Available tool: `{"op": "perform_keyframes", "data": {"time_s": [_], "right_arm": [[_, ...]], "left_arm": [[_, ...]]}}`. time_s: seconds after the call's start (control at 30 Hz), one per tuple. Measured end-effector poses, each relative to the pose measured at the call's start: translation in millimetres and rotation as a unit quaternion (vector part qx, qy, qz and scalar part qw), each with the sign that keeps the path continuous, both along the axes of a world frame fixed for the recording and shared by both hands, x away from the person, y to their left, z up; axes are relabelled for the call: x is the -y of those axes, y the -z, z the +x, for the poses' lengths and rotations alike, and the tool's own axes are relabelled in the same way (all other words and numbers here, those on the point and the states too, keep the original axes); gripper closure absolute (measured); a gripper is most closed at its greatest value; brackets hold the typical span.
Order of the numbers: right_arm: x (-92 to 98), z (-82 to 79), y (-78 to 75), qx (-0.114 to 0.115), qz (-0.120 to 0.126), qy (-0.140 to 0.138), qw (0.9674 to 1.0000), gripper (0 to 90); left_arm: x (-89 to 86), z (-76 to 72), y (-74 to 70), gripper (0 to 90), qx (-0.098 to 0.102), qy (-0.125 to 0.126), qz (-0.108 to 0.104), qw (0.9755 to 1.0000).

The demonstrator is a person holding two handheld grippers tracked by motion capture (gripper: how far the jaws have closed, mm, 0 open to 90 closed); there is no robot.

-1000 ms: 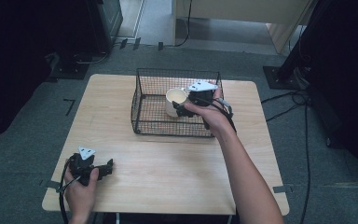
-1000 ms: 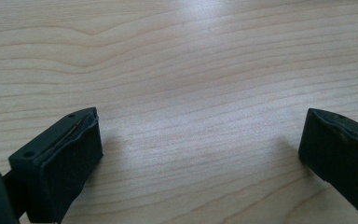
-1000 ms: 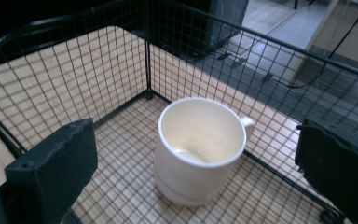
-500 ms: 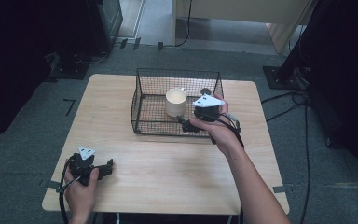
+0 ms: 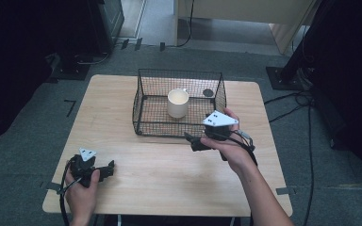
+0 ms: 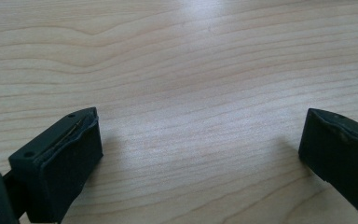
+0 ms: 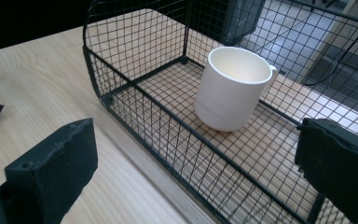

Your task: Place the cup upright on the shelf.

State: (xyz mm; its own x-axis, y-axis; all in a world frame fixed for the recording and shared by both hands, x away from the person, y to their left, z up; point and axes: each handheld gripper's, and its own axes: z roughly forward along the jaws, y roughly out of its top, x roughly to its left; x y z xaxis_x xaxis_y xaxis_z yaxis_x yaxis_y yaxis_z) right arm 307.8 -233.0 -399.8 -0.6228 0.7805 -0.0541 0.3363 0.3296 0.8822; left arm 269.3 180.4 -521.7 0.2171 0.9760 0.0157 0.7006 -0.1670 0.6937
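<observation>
A white mug [image 5: 177,103] stands upright inside a black wire basket [image 5: 160,123] at the back middle of the wooden table [image 5: 122,94]. My right gripper [image 5: 193,141] hovers just outside the basket's front wall, open and holding nothing. In the right gripper view its jaws [image 7: 196,158] stand wide apart, facing the mug [image 7: 230,88] through the basket's mesh [image 7: 135,51]. At the table's front left corner my left gripper [image 5: 109,168] rests low and open. The left gripper view has its jaws [image 6: 200,144] spread over bare wood.
A small dark disc [image 5: 208,92] lies in the basket's back right corner. Grey carpet surrounds the table, with cables [image 5: 306,122] on the floor at the right and black stand bases at the back left and back right.
My right gripper let go of the mug and drew back out of the basket toward the person. The mug now stands free in the basket. The left gripper has not moved.
</observation>
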Motion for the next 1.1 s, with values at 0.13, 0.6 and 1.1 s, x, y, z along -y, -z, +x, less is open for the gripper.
{"op": "perform_keyframes", "data": {"time_s": [0.13,0.6,1.1], "right_arm": [[7.4,-12.5,1.7,0.007,-0.011,0.001,0.9999,0.0],[54.6,-45.3,16.8,0.011,-0.006,0.035,0.9993,0.0],[101.4,-69.9,44.7,-0.007,-0.006,0.086,0.9962,0.0]], "left_arm": [[0.0,0.0,-0.1,0.0,-0.001,0.000,0.000,1.0000],[0.0,-0.1,0.0,0.0,-0.001,0.000,0.000,1.0000],[0.1,-0.1,0.0,0.0,0.000,0.000,0.000,1.0000]]}}
